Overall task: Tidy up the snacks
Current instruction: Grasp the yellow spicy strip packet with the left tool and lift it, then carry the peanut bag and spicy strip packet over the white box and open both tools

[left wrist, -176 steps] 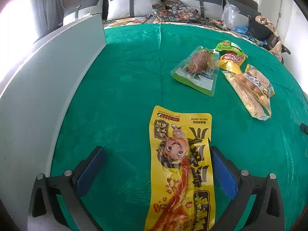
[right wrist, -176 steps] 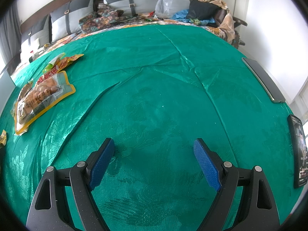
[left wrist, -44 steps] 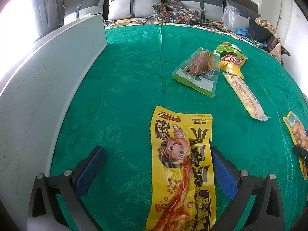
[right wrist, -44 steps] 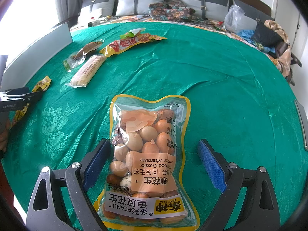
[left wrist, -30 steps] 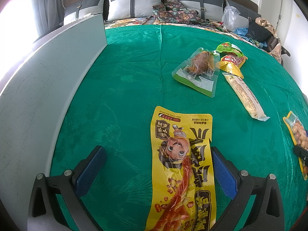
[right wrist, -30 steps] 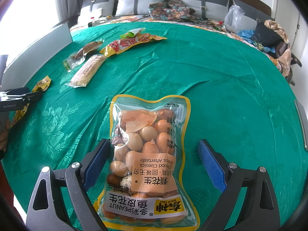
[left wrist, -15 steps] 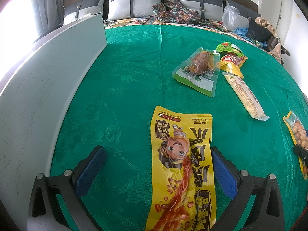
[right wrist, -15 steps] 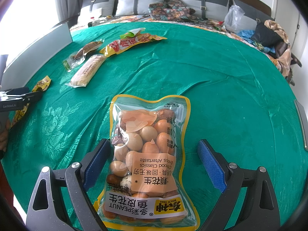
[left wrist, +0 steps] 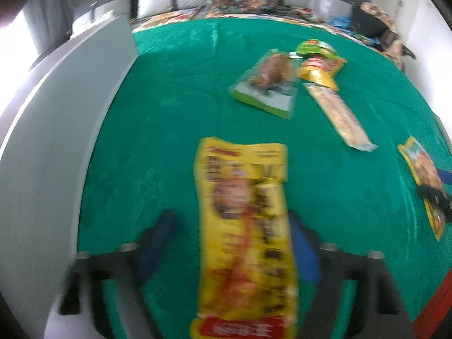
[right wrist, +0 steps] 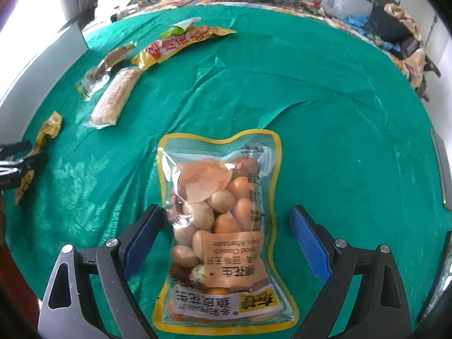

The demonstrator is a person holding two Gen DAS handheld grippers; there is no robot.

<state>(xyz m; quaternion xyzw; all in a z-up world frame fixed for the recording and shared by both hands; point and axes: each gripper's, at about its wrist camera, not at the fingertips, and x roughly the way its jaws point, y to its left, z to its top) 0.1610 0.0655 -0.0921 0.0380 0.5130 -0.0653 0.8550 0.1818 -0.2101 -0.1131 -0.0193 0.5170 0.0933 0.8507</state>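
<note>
I'm closing the left gripper on the yellow snack pkt, right gripper on the peanut bag; both pkts sit between closing jaws on the green cloth, neither pinched yet. Best squeeze mid-width, evenly. Farther off: sausage stick, other pkts.

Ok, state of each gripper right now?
Left gripper: closing around the yellow snack packet, grip unclear.
Right gripper: closing around the peanut bag, not gripping.
</note>
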